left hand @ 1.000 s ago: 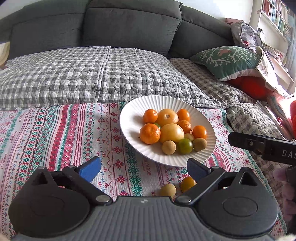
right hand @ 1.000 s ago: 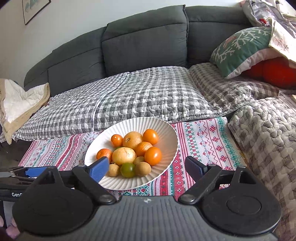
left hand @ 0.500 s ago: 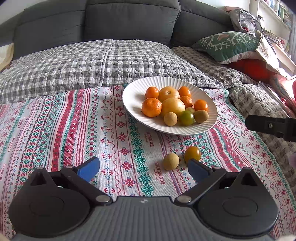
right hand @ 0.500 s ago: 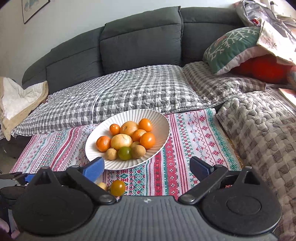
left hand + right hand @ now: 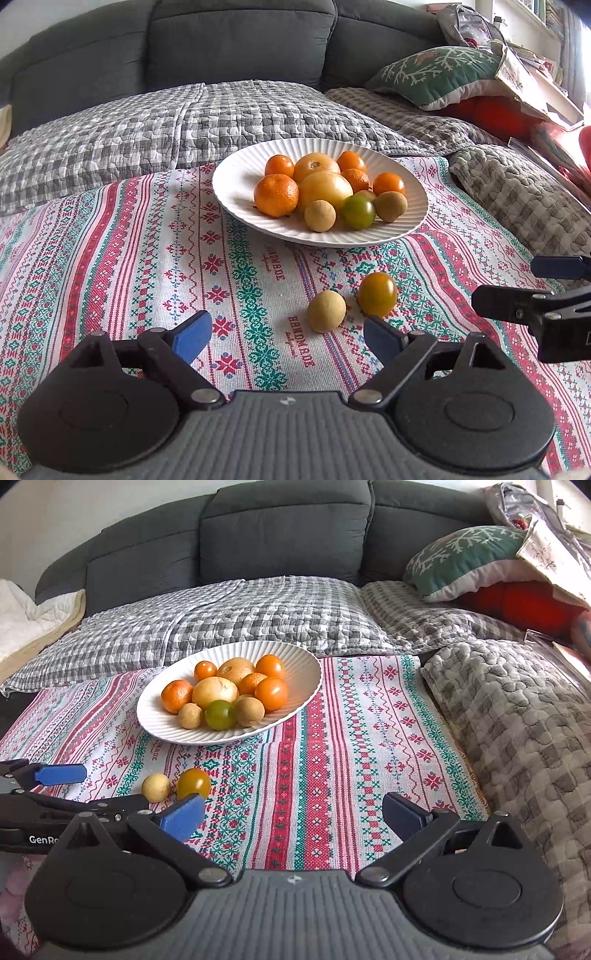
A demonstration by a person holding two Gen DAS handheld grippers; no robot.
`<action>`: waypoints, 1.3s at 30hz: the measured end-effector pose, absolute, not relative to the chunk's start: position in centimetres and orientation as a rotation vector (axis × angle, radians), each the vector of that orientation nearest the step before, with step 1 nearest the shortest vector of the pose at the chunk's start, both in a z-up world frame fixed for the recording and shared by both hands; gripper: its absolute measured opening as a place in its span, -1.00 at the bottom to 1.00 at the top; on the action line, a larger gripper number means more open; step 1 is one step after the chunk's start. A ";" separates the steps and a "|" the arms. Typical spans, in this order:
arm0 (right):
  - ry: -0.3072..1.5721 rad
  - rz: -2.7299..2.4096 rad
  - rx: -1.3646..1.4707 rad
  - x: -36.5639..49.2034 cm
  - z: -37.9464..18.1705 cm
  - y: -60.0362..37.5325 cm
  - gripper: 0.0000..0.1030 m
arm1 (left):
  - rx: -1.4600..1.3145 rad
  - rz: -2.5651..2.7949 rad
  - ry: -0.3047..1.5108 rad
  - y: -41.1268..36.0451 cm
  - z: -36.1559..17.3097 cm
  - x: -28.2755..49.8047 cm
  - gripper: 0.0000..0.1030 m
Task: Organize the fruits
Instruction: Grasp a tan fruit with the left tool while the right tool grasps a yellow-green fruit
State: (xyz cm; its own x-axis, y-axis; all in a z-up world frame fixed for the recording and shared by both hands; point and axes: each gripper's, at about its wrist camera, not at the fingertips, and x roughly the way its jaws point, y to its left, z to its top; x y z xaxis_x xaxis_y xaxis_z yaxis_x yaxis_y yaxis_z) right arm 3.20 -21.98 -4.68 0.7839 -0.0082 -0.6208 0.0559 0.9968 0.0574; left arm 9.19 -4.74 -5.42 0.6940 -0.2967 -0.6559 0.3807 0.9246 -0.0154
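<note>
A white ribbed plate (image 5: 236, 177) (image 5: 310, 672) on the patterned cloth holds several oranges, tomatoes and small tan fruits. Two fruits lie loose on the cloth in front of it: a tan round fruit (image 5: 326, 311) (image 5: 156, 786) and an orange-green tomato (image 5: 377, 294) (image 5: 193, 782). My left gripper (image 5: 286, 334) hovers low just short of them, its jaws closing with nothing between them; the tan fruit lies just beyond its right fingertip. My right gripper (image 5: 293, 812) is to the right over bare cloth, jaws opening and empty, with the tomato beside its left fingertip.
The red, green and white patterned cloth (image 5: 110, 258) covers the surface. A grey checked quilt (image 5: 166, 122) and dark sofa back (image 5: 240, 40) lie behind. A green cushion (image 5: 443, 74), a red cushion (image 5: 517, 602) and a lumpy grey blanket (image 5: 517, 720) crowd the right.
Both grippers have sunk toward the cloth, bringing the two loose fruits into view ahead of the fingers. The left jaws have narrowed a little and the right jaws have widened.
</note>
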 end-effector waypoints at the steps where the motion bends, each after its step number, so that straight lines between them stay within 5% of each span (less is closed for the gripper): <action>1: 0.672 -0.031 0.072 3.2 -4.8 -22.0 0.99 | 0.130 -0.386 0.714 -5.0 -5.6 9.4 0.40; 11: 0.701 -0.051 0.071 3.3 -5.7 -22.4 0.99 | 0.122 -0.437 0.731 -6.2 -6.2 10.3 -0.16; 15: 0.707 -0.053 0.073 3.3 -5.8 -22.4 0.99 | 0.106 -0.458 0.735 -6.5 -6.1 10.5 -0.69; 39: 0.706 0.009 0.217 5.9 -7.0 -18.6 0.95 | 0.023 -0.304 0.774 -0.1 -4.6 9.2 -0.72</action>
State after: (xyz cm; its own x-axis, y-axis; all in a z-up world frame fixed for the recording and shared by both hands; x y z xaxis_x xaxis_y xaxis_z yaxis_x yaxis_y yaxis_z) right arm 5.89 -18.62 -6.96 0.7616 0.0813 -0.6430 0.0649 0.9775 0.2005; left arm 9.23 -0.07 -4.63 0.6736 -0.2617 -0.6912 0.2787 0.9561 -0.0904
